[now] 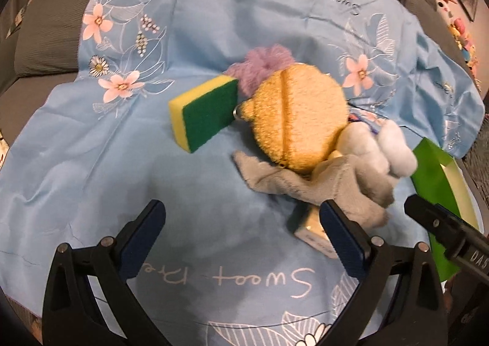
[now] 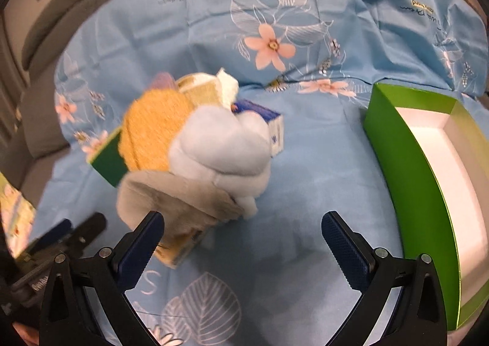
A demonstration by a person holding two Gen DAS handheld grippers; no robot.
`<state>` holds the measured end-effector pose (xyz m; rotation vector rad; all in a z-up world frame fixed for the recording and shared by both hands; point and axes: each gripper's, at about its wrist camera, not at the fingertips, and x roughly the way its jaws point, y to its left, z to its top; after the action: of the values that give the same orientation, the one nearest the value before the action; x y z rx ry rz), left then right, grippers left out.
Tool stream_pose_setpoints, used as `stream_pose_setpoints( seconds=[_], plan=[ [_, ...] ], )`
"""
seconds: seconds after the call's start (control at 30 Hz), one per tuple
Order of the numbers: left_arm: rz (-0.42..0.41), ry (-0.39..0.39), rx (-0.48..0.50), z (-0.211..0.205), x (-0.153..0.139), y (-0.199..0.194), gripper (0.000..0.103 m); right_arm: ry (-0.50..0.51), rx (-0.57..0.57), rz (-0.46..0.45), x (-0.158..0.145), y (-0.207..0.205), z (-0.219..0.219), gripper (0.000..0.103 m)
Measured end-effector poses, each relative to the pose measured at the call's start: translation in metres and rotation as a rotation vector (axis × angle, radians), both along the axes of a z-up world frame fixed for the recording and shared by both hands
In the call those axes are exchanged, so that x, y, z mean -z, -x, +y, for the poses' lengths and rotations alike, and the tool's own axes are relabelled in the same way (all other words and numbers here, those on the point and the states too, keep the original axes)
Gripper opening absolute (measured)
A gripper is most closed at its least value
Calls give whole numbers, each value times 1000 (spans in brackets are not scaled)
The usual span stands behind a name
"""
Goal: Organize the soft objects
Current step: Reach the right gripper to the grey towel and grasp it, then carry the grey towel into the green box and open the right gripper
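Note:
A pile of soft things lies on the blue floral cloth: a round tan plush pad, a yellow-green sponge, a purple fluffy piece, a grey plush with white parts, and a small pack beneath it. My left gripper is open and empty, just short of the pile. My right gripper is open and empty; its left finger sits by the grey plush. The pad and pale plush lie beyond.
An open green box with a white inside stands to the right of the pile; it also shows in the left wrist view. Grey sofa cushions ring the cloth. The other gripper's body shows at each view's edge.

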<state>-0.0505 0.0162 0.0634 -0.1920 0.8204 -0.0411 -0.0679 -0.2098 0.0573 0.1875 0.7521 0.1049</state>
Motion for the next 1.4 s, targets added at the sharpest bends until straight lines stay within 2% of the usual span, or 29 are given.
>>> stream_pose_setpoints(
  seconds=[0.17,0.33,0.47,0.6,0.63,0.67,0.7,0.73,0.77,0.8,0.83,0.9,0.97,1.13,1.4],
  plan=[
    [-33,16,56,-6,-5,3,89,-103,-47,-9,-7,2,-4,101],
    [-45,138,136,-9,-7,4,79,-197,-87,21,-7,-6,-7,96],
    [-35,192,196,-24,-4,-3,74,-237,-110,66,-5,-26,-1,95],
    [16,234,249,-39,6,-17,56,-204,-136,158,10,-50,18,95],
    [27,241,257,-42,9,-21,49,-207,-144,173,13,-53,21,94],
    [38,247,261,-44,12,-25,39,-212,-158,188,18,-57,25,87],
    [50,249,259,-46,15,-28,34,-212,-168,198,21,-59,28,73],
    [58,252,256,-46,16,-30,29,-215,-180,204,24,-60,30,64],
    [67,258,251,-45,18,-33,28,-235,-195,209,28,-61,31,54],
    [75,263,251,-45,19,-34,27,-244,-194,207,30,-61,31,51],
    [85,265,256,-45,21,-34,24,-248,-194,200,29,-59,30,49],
    [67,254,265,-45,18,-30,18,-298,-221,178,24,-52,28,34],
    [47,249,288,-49,11,-25,17,-337,-237,159,17,-45,26,31],
    [-36,211,329,-58,-18,-4,16,-360,-239,41,-15,-17,20,27],
    [-208,157,429,-93,-82,26,16,-457,-182,-177,-76,30,-29,27]
  ],
)
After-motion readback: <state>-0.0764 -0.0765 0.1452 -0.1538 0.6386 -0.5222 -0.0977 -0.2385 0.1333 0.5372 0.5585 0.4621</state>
